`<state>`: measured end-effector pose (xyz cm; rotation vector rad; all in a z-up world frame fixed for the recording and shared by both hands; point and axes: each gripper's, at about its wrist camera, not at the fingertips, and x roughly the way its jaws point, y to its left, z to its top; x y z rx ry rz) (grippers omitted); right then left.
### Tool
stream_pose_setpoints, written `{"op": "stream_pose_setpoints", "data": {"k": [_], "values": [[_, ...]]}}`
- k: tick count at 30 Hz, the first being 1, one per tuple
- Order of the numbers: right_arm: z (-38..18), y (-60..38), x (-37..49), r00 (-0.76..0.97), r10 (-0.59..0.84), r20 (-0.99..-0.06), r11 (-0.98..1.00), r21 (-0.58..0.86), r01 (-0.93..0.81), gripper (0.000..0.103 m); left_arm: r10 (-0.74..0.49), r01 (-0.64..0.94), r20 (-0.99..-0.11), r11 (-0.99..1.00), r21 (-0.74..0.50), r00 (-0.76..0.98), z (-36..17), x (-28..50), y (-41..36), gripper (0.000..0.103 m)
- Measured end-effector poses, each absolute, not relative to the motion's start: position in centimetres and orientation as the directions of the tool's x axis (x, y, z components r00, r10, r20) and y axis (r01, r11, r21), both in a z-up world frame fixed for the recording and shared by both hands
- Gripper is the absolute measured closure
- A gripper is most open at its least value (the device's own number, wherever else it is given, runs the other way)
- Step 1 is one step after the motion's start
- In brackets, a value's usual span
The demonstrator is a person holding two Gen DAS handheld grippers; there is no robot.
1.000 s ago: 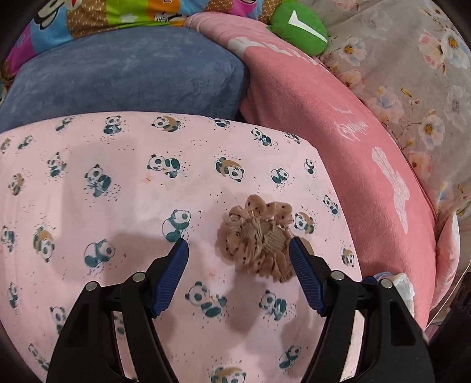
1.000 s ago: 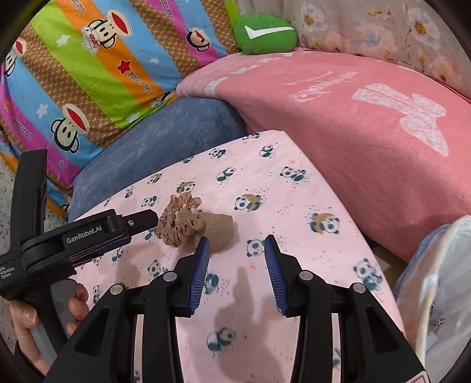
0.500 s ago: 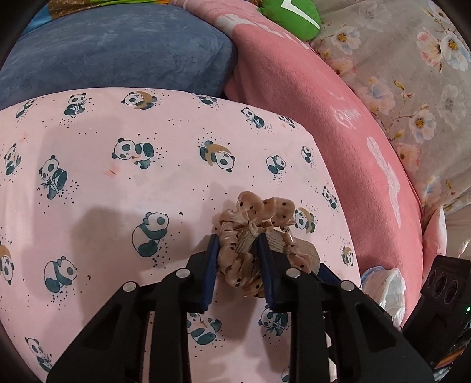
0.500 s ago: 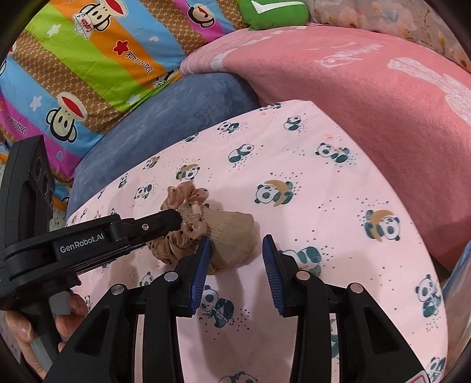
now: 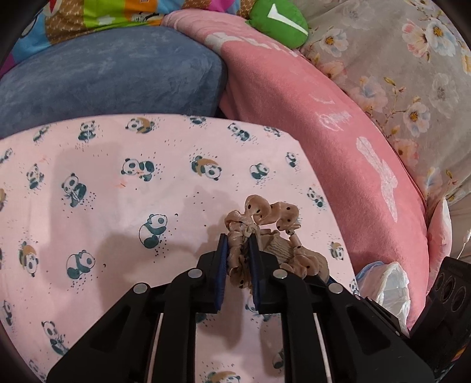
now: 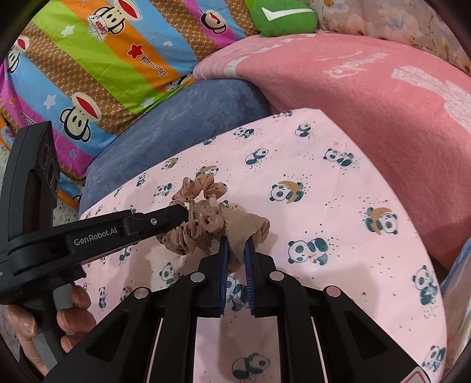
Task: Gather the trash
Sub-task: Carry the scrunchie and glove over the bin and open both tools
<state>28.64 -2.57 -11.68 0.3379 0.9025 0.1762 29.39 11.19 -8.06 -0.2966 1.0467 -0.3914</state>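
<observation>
A beige dotted scrunchie (image 5: 265, 209) and a beige ribbed sock (image 5: 279, 244) lie bunched together on a pink panda-print cover (image 5: 117, 191). My left gripper (image 5: 238, 238) is closing, and its blue pads squeeze a fold of the scrunchie. In the right wrist view the left gripper (image 6: 184, 210) reaches in from the left, onto the scrunchie (image 6: 206, 185). My right gripper (image 6: 236, 243) is closing too, and its pads pinch the near end of the sock (image 6: 247, 225). The scrunchie wraps around the sock's other end.
A blue cushion (image 5: 112, 76) and a pink blanket (image 5: 323, 123) border the cover behind and to the right. Beyond them are a striped monkey-print quilt (image 6: 117, 59) and a green plush (image 6: 282, 17). A white plastic bag (image 5: 388, 282) sits at the right edge. A hand (image 6: 73, 318) grips the left tool.
Both grippers went from wide open to closed. The left clamped onto the scrunchie first, then the right moved forward and down and pinched the sock.
</observation>
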Motion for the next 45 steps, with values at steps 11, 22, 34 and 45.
{"op": "stream_pose_setpoints", "data": {"k": [11, 22, 34, 45], "values": [[-5.2, -5.6, 22.7, 0.721, 0.227, -0.655, 0.936, 0.35, 0.024, 0.092, -0.479, 0.276, -0.7, 0.878, -0.392, 0.53, -0.6, 25.0, 8.9, 0.09], [1.3, -10.4, 16.1, 0.817, 0.137, -0.561, 0.935, 0.345, 0.081, 0.092, -0.534, 0.408, -0.649, 0.842, -0.352, 0.542, 3.5, 19.4, 4.7, 0.089], [3.9, -17.5, 9.3, 0.851, 0.014, -0.526, 0.911, 0.358, 0.206, 0.092, -0.587, 0.527, -0.653, 0.787, -0.321, 0.479, 3.9, 15.1, -1.8, 0.088], [3.1, -24.8, 5.3, 0.848, -0.08, -0.525, 0.865, 0.385, 0.32, 0.092, -0.635, 0.645, -0.695, 0.694, -0.32, 0.337, 1.1, 13.0, -9.5, 0.087]]}}
